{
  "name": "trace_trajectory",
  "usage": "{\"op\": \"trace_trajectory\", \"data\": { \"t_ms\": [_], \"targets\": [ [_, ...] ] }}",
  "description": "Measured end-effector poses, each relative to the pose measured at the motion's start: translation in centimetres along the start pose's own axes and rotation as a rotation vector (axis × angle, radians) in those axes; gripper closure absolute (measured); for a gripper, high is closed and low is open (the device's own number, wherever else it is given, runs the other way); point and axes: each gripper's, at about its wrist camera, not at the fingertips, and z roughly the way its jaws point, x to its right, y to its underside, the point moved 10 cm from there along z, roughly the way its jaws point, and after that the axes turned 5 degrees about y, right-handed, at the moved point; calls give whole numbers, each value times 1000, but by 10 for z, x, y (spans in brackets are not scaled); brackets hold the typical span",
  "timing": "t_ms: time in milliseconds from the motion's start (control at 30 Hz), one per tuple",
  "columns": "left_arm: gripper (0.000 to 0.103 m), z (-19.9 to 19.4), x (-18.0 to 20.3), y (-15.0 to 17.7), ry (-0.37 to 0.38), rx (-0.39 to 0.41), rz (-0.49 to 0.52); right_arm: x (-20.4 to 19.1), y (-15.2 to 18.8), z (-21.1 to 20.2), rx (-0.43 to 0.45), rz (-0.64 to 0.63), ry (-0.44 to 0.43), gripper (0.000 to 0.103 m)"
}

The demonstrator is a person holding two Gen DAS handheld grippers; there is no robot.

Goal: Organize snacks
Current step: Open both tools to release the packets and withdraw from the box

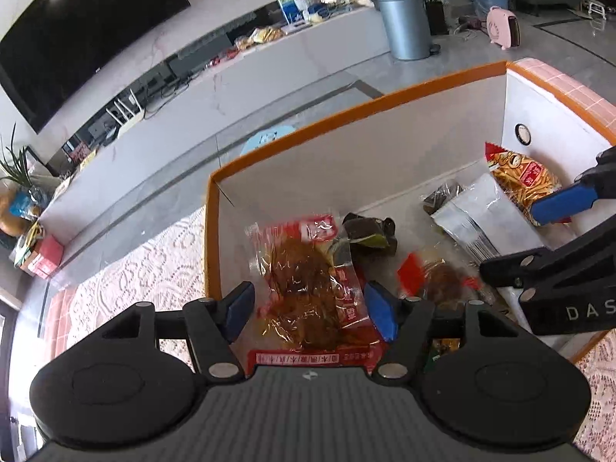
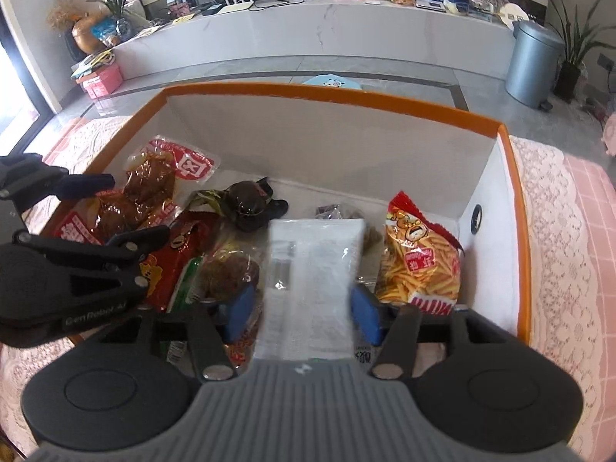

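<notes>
An orange-rimmed white box (image 1: 346,115) (image 2: 308,92) holds several snack packs. My left gripper (image 1: 311,315) (image 2: 138,208) stands open inside the box's left end. A red-and-clear pack of brown snack (image 1: 304,281) (image 2: 150,188) lies between its blue pads, which do not squeeze it. My right gripper (image 2: 302,313) (image 1: 512,238) is open over a white pouch (image 2: 312,269) (image 1: 481,211), with a gap showing at the left pad. A yellow-and-red bag of fries (image 2: 419,261) (image 1: 523,177) lies at the right wall. A dark wrapped item (image 2: 246,204) (image 1: 365,231) lies mid-box.
More red and brown packs (image 2: 181,265) fill the box floor between the two grippers. The box stands on a lace cloth (image 2: 550,231) over a pink tiled tabletop. Beyond are grey floor, a grey pedal bin (image 1: 404,23) and a long white bench (image 2: 308,30).
</notes>
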Motion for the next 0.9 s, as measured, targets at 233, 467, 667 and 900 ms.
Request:
{"op": "trace_trajectory", "data": {
  "t_ms": [233,467,667,900],
  "targets": [
    [23,-32,-1,-11,-2,87,0,-2,-2,-23,28,-18,28,19],
    [23,-80,-11,-21,-21,170,-67,5,-10,-71,85,27,42,11],
    [23,-138,-16,-20,-52,316,-163,6,-13,-132,184,40,81,11],
    [24,-196,-19,-3,-133,457,-228,9,14,-195,301,86,153,11]
  ]
}}
